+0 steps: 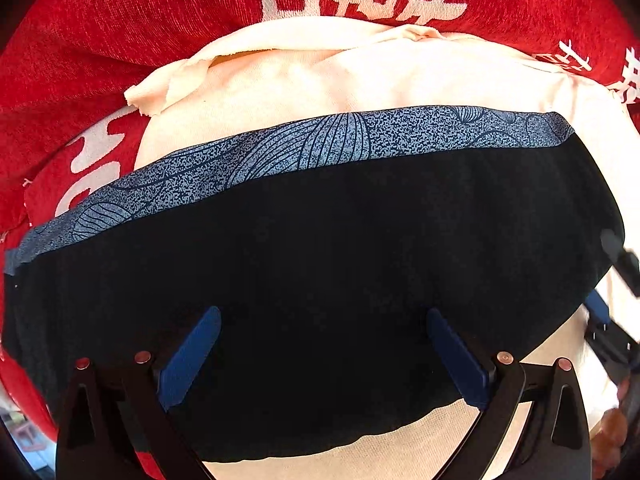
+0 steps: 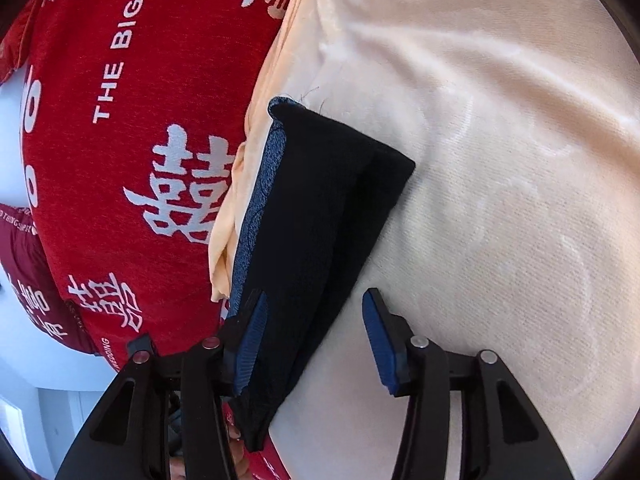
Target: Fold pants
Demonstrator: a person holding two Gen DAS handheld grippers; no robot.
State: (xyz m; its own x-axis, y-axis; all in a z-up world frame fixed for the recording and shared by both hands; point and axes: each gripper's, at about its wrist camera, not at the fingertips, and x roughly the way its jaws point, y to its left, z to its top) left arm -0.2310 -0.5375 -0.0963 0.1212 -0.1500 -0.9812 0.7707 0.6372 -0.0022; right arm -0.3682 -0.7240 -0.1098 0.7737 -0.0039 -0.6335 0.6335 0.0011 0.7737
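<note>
The pants are dark navy with a light blue patterned band along the far edge. They lie folded into a flat bundle on a cream cloth. My left gripper is open, its blue fingers spread just above the dark fabric, holding nothing. In the right wrist view the folded pants show as a narrow bundle. My right gripper is open at the bundle's near end, left finger over the fabric, right finger over the cream cloth.
A red blanket with white characters lies under and around the cream cloth, also at the left of the right wrist view. The other gripper's black frame shows at the right edge of the left wrist view. White floor lies lower left.
</note>
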